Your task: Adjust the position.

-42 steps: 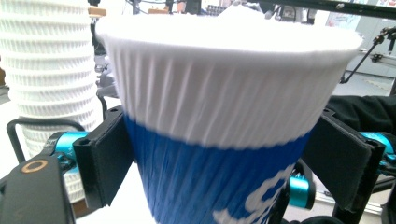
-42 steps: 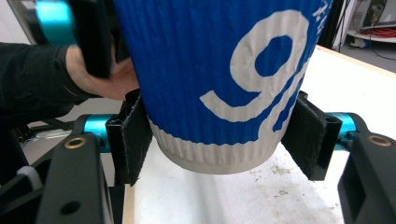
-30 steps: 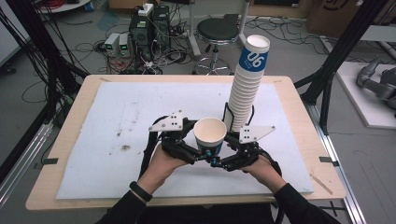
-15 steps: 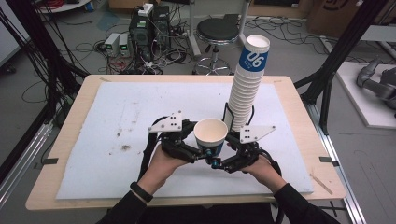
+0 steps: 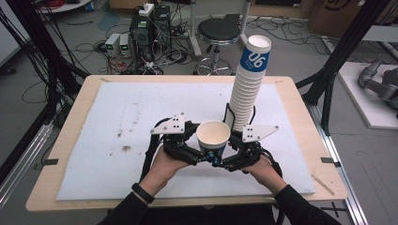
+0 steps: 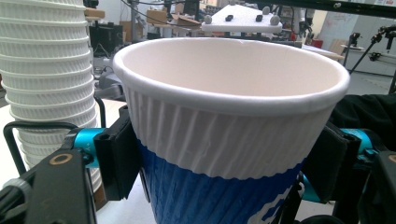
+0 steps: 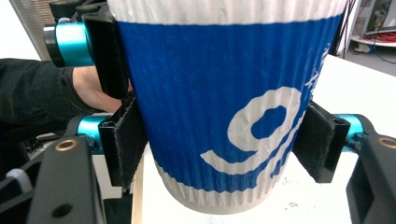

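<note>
A single paper cup (image 5: 213,136) is held upright above the bench (image 5: 70,187), near the middle of its near edge, between the two hand-held grippers. The cup is white and ribbed at the top, blue below, with a white number printed on the blue band; it is empty.

The left hand-held gripper (image 5: 199,151) comes in from the cup's left side. In the left gripper view its two black pads (image 6: 116,156) press against the cup (image 6: 229,135) on opposite sides, just below the white rim band, so it is clamped on the cup. Its jaws have just been closing, with the cup between them.

The right hand-held gripper (image 5: 224,157) comes in from the cup's right side. In the right gripper view its pads (image 7: 122,140) sit against the blue lower part of the cup (image 7: 219,102), one on each side, so it too is clamped on the cup. Its jaws have just been closing on it as well. The left hand-held gripper's pad (image 7: 109,51) shows higher up on the cup in that view.

A tall stack of cups (image 5: 248,86) stands on the bench just behind and to the right of the held cup, toward the far right corner, leaning slightly. A white mat (image 5: 141,108) covers most of the bench.
</note>
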A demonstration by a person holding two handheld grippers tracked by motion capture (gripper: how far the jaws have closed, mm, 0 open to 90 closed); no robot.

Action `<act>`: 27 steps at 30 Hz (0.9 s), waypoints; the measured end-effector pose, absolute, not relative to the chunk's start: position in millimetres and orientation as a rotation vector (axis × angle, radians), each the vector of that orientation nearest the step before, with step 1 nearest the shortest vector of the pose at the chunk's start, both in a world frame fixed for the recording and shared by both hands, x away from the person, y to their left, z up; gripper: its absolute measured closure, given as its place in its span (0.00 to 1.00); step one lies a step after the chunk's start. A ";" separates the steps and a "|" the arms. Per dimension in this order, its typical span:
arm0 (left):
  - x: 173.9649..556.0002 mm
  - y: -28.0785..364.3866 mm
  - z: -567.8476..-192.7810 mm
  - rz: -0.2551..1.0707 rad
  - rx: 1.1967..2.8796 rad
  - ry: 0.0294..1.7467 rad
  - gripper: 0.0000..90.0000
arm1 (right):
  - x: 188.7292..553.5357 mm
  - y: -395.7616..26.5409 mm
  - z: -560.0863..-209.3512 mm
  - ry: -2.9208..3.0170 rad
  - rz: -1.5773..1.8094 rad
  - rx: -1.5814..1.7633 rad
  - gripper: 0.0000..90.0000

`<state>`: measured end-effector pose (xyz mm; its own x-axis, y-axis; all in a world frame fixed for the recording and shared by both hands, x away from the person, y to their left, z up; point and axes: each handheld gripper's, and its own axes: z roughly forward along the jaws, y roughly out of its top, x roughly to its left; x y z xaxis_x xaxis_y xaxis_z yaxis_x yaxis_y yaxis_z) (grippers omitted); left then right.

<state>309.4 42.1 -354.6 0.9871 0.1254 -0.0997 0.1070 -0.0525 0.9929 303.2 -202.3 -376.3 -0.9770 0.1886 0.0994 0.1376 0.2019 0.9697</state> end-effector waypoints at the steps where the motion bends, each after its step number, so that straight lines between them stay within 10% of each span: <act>1: 309.4 42.1 -354.6 0.015 1.626 0.180 0.27 | 303.2 -202.3 -376.3 2.403 1.932 0.326 0.31; 27: 308.3 45.9 -347.1 -0.009 1.600 0.175 0.23 | 301.8 -200.0 -379.7 2.412 1.927 0.292 0.31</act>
